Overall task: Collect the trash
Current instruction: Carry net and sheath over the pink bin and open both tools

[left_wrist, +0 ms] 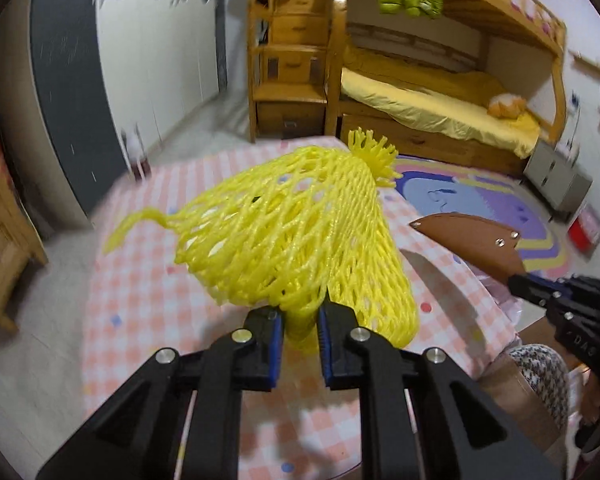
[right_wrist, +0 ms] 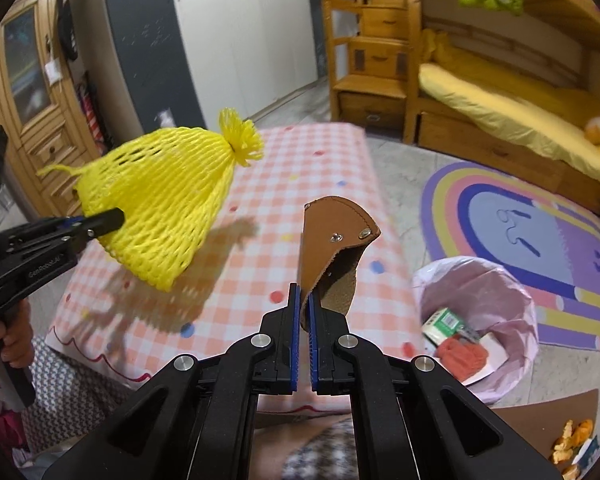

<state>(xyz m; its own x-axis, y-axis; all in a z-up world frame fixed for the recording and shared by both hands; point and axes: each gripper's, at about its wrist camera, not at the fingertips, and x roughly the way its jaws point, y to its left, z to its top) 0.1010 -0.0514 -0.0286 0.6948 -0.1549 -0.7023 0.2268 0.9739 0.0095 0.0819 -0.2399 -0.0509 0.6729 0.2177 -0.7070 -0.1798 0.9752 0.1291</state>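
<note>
My left gripper is shut on the rim of a yellow foam fruit net, held up above the checked table. From the right wrist view the same net hangs at the left, pinched by the left gripper. My right gripper is shut on a brown leather sheath with metal studs, also lifted off the table. In the left wrist view the sheath pokes in from the right, with the right gripper behind it. A bin with a pink liner stands on the floor at the table's right.
The table wears a pink checked cloth. The bin holds a green carton and red scrap. Orange peel lies on brown card at lower right. A rainbow rug, bunk bed and wardrobes stand around.
</note>
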